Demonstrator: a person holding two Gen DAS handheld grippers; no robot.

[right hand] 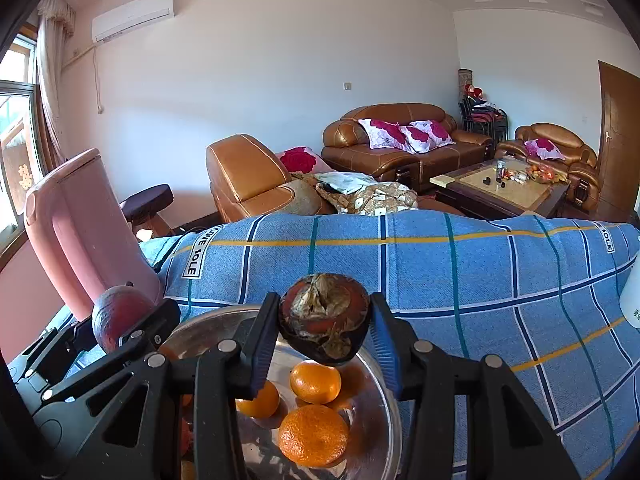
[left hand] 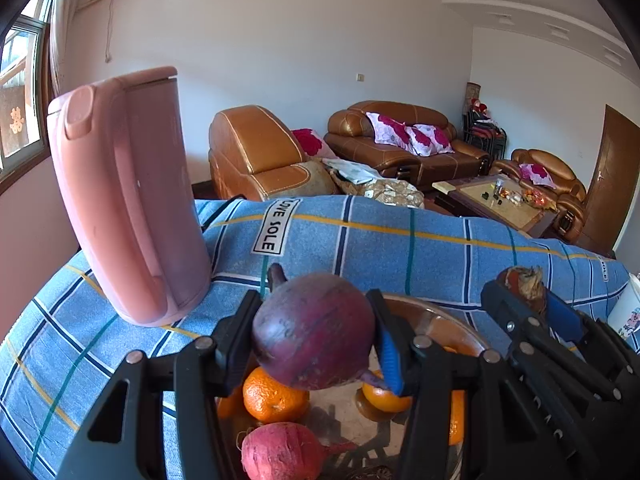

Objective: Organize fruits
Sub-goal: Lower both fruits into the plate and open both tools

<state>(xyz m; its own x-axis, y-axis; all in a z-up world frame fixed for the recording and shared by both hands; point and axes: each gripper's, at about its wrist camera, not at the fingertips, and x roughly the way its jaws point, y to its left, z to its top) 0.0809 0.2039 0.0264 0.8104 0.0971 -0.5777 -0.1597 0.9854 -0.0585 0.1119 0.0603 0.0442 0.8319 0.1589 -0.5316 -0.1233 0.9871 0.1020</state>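
My left gripper (left hand: 314, 330) is shut on a dark purple sweet potato (left hand: 314, 330), held above a round metal plate (left hand: 432, 312). On the plate lie oranges (left hand: 274, 398) and a pink-red sweet potato (left hand: 280, 454). My right gripper (right hand: 324, 326) is shut on a dark, dried-out persimmon (right hand: 324, 318) with a withered calyx, also over the plate (right hand: 384, 396), where oranges (right hand: 314, 436) show below. In the left wrist view the right gripper (left hand: 524, 296) with its persimmon (left hand: 524, 280) sits to the right. The purple sweet potato (right hand: 120, 316) shows at the left of the right wrist view.
A pink electric kettle (left hand: 124, 200) stands on the blue checked tablecloth (left hand: 400, 248) at the left, close to the plate. A white container (right hand: 632, 296) is at the right edge. Brown leather sofas (right hand: 400, 140) and a coffee table (right hand: 500, 192) lie beyond the table's far edge.
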